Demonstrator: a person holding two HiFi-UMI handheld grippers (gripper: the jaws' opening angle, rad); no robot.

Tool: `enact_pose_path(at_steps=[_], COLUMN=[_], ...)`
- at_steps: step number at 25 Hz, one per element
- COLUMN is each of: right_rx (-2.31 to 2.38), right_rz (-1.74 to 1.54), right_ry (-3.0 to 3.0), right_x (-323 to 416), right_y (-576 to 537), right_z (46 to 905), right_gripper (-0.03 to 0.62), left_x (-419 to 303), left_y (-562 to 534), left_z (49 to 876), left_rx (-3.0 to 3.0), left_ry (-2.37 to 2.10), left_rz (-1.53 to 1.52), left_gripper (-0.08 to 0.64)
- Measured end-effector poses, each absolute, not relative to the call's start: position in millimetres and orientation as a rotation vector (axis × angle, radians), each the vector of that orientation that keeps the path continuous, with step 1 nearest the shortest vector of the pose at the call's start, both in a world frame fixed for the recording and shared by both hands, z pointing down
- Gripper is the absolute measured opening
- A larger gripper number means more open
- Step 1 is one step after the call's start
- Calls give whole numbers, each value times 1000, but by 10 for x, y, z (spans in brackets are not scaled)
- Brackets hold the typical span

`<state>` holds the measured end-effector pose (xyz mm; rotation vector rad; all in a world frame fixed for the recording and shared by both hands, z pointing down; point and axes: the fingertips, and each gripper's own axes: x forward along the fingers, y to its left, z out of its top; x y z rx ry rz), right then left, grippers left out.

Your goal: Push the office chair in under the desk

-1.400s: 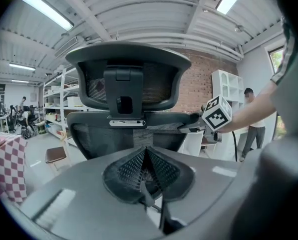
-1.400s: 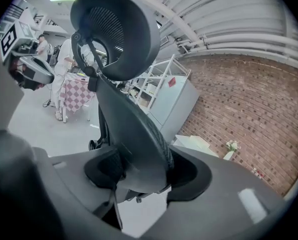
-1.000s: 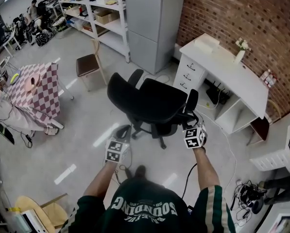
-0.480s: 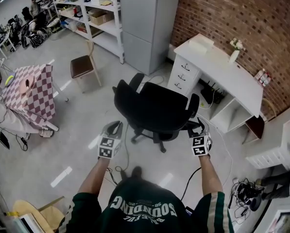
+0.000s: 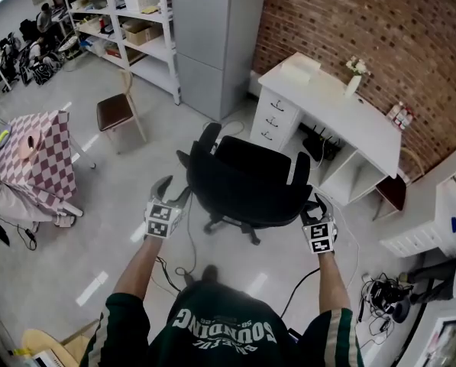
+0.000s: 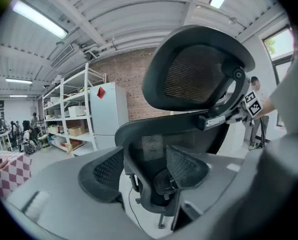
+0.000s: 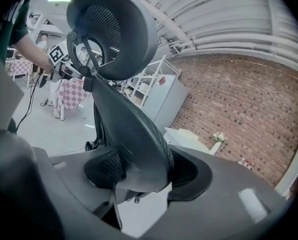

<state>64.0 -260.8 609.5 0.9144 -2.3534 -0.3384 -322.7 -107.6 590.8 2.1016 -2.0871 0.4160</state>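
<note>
The black office chair (image 5: 247, 178) stands on the floor with its back towards me, a short way from the white desk (image 5: 369, 128) by the brick wall. My left gripper (image 5: 173, 188) is at the left edge of the backrest (image 6: 188, 74). Its jaws are opening, and the backrest frame lies between the pads (image 6: 101, 171) without being pressed. My right gripper (image 5: 313, 205) is at the backrest's right edge. In the right gripper view the backrest edge (image 7: 134, 129) fills the gap of that gripper (image 7: 149, 171), and both pads sit against it.
A grey tall cabinet (image 5: 212, 37) and metal shelves (image 5: 128, 14) stand at the back. A wooden chair (image 5: 114, 112) and a checkered table (image 5: 33, 147) are at the left. The desk carries a small vase (image 5: 355, 79). Cables (image 5: 388, 297) lie on the floor at the right.
The chair has rolled closer to the desk. My left gripper, shut before, has risen to the backrest's left edge and opened. My right gripper has stayed on the right edge.
</note>
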Motion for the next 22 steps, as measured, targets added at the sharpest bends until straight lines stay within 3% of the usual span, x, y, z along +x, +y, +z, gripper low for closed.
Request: enact_pose_path(at_steps=[4,11,15,18,22], right_rx=[938,1048,1120,1162,1188], right_rz=[-302,-211,-159,-136,-117], right_ry=[-2347,-2339,-2332,-2324,-2310], right_x=[809,1004,1042,1122,1293], right_y=[-2628,-2664,-2689,-2662,-2643], right_z=[6106,6124,6154,6127,6123], right_gripper=[258,273,278,279,279], left_x=[-3352,-3481,-3487,-3367,-3195], left_y=[-1372,-1889,-1988,-1997,-1997], left_z=[5861,6058,6148,6175,6158], left_rx=[2127,2209,2280,2352,2370], left_ry=[-2091,-1971,-1914,-1885,-1844], left_rz=[407,631,664,663,680], left_gripper=[326,373,369,280,281])
